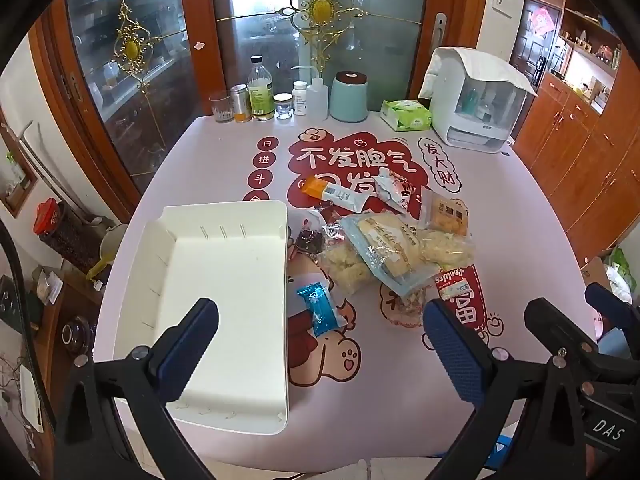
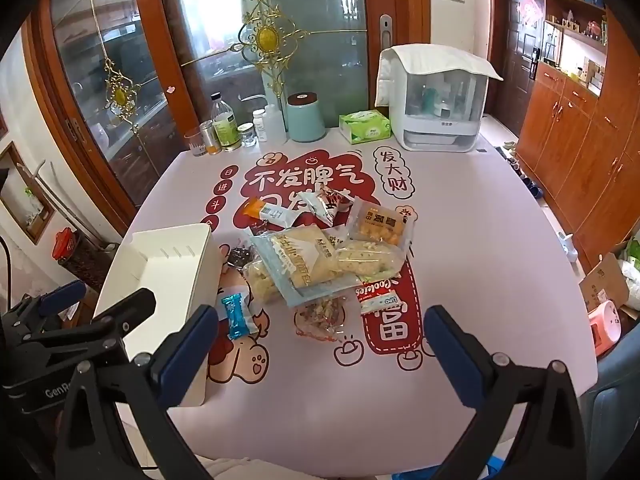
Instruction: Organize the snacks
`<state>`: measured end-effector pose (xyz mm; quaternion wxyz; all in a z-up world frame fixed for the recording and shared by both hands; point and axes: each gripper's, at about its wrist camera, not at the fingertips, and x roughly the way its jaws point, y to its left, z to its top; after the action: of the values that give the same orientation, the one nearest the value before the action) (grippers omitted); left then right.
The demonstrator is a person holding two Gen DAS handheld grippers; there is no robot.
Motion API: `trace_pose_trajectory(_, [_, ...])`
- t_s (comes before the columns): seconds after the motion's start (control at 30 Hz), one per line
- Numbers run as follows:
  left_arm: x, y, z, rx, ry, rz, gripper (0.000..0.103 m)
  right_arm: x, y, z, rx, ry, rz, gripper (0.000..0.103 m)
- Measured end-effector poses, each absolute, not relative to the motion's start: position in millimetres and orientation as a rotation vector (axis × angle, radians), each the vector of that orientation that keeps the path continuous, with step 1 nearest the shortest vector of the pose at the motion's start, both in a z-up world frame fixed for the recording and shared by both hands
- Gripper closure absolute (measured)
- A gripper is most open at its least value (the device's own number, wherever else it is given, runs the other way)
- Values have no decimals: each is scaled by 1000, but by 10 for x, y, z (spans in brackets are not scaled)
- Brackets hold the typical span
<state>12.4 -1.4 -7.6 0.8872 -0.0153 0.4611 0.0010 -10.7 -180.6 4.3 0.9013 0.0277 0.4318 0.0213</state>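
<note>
Right wrist view — right claw [image 2: 322,344] wide open, empty, snack pile [image 2: 320,256] just beyond.

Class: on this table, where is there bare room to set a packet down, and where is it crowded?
The white tray is bare inside. Free tabletop lies right of the snack pile, toward the table edge, and between the pile and the jars along the back. The middle is crowded with overlapping packets; a blue packet lies beside the tray.

Along the far edge of the tabletop [image 1: 520,240] stand a drinking glass [image 1: 221,107], a clear bottle with a yellow-green label [image 1: 260,90], a white pill bottle [image 1: 300,98], a mint-green canister [image 1: 349,96], a green tissue pack [image 1: 405,115] and a cloth-covered white appliance [image 1: 476,100]. Behind them rise glass doors with gold ornaments [image 1: 320,10].
</note>
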Motion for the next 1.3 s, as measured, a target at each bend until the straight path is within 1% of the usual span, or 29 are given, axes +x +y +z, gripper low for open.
trace_pose_trajectory(0.63, [289,-84,-157,-14,1018,-7,2,33,-1850,-36,79,922,53,0])
trace_pose_trajectory(1.1, [294,-80,-116,-13,1016,-7,2,32,-1848,-16,78,921,53,0])
trace_pose_trajectory(1.3, [281,-43,-50,-9,989,-5,1,40,-1864,37,71,910,50,0])
